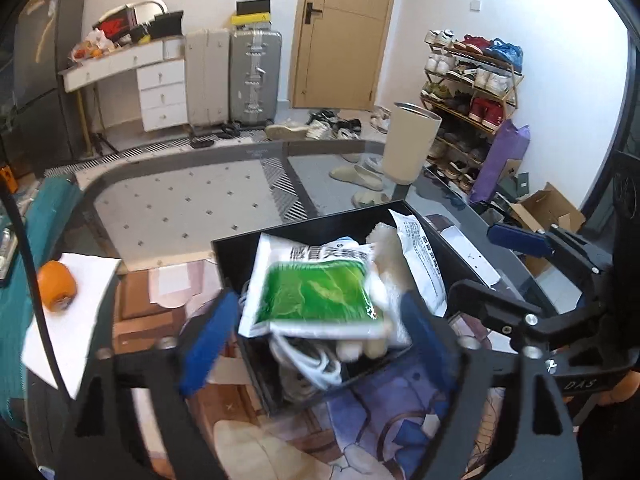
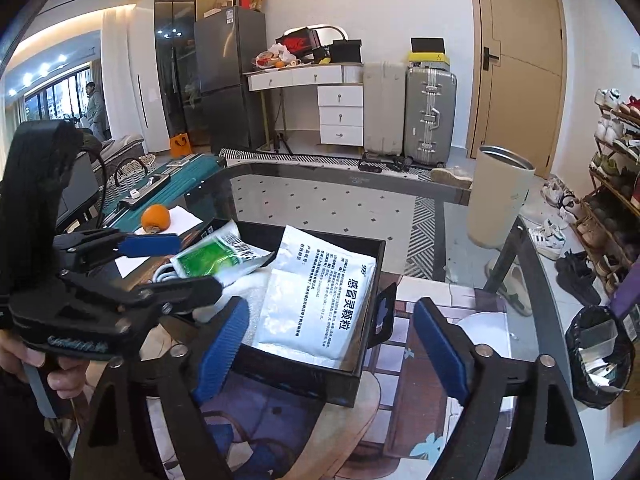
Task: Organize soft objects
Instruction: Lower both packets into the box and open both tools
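looking at both tongs, left point(image 1: 316, 336) and right point(image 2: 332, 352), gaping empty over the black tray point(image 2: 360, 364); that green packet point(image 1: 320, 300) sits tilted on the pile and could slide out if bumped.

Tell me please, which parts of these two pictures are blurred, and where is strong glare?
Left wrist view: the green sachet in the black tray is motion-blurred, and bright glare washes the upper right wall. Right wrist view: the white sachet shows sharp print; the lit windows at far left are overexposed.
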Demonstrator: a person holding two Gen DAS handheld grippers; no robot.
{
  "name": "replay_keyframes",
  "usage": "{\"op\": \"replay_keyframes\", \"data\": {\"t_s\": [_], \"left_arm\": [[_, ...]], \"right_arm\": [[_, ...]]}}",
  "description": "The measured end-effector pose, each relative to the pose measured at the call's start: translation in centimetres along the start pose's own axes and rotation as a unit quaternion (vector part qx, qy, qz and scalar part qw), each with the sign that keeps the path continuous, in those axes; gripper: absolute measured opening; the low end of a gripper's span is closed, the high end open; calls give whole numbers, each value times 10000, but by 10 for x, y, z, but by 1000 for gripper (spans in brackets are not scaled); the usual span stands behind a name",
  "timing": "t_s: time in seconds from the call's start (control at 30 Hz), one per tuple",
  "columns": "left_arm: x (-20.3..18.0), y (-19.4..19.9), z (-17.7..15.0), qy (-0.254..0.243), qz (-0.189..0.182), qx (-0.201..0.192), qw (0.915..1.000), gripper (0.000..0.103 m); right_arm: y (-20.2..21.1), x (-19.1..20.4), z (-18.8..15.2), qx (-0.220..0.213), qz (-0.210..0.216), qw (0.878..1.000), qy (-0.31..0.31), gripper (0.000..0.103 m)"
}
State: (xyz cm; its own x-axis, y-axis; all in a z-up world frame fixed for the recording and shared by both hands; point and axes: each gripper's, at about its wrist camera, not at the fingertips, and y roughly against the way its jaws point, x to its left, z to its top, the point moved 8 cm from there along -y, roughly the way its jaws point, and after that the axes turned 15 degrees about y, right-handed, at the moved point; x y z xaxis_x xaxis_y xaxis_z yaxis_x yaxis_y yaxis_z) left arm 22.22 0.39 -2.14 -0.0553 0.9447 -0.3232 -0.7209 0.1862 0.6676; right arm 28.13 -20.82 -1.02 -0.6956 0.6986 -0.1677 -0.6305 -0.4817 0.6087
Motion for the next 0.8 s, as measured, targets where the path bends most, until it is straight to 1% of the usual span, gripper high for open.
{"op": "replay_keyframes", "data": {"t_s": [0.03,0.1,0.2,0.23,0.33,0.47,0.57,0.8], "left_arm": [[-1,4,-1,-17,30,-57,10000,99],[0,11,-2,-77,196,-235,9995,103],[5,21,-3,-81,354,-484,9982,103],[8,23,-4,-68,404,-536,9977,103],[14,31,-10,-83,489,-674,9965,103],[17,43,-17,-69,452,-844,9954,103],[20,50,-22,-76,494,-957,9942,103],[28,61,-38,-48,635,-1223,9905,103]], "right_arm": [[3,1,-1,-23,15,10000,-4,91],[9,1,-2,-59,-37,10000,-3,95],[18,4,-4,-124,-71,9999,-16,99],[21,5,-5,-150,-87,9998,-23,102],[28,11,-9,-176,-104,9998,37,102],[35,19,-13,-254,-132,9995,108,102],[40,27,-18,-295,-114,9994,119,102],[52,41,-29,-530,-108,9983,237,102]]}}
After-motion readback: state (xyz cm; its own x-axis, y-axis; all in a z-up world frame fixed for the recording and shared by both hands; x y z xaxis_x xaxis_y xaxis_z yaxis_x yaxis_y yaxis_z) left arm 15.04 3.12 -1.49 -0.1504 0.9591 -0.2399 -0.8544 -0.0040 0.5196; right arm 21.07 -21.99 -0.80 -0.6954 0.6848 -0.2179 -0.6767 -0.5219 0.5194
